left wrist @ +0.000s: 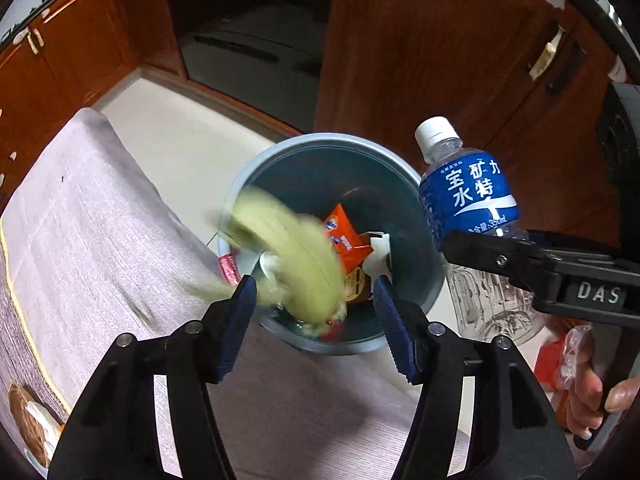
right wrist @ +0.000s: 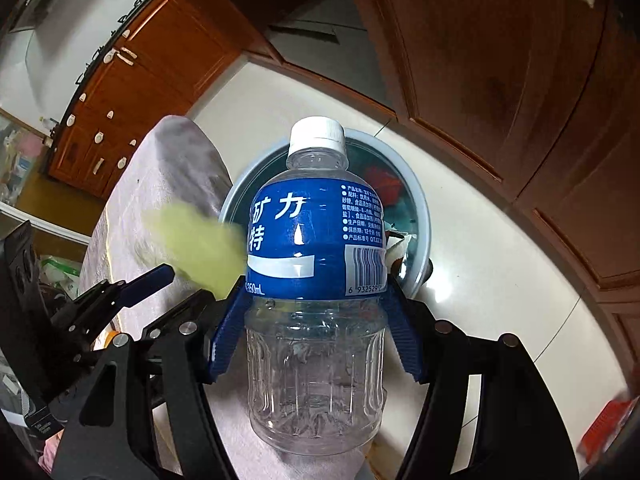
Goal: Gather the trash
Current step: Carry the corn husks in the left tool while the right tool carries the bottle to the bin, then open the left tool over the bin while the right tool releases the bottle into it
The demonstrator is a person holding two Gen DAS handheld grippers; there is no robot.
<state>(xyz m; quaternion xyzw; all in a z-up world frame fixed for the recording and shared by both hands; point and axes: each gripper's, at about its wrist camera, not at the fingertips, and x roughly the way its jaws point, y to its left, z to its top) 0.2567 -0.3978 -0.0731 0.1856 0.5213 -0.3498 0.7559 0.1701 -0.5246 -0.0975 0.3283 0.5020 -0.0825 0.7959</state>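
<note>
Already the round grey bin point(left wrist: 400, 168) holds wrappers; a blurred yellow-green scrap point(left wrist: 288, 256) falls from the parted left gripper point(left wrist: 316, 312), while the right gripper point(right wrist: 316, 332) clamps a clear blue-labelled plastic bottle point(right wrist: 316, 280), not yet binned.

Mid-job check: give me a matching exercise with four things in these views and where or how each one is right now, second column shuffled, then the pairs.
Things:
1. plastic bottle
2. yellow-green blurred item
3. orange packet
4. left gripper

States:
A. lying inside the bin
B. jaws apart, nothing pressed between the pads
C. clamped upright in the right gripper
D. motion-blurred, over the bin's rim

Pairs: 1-C, 2-D, 3-A, 4-B
</note>
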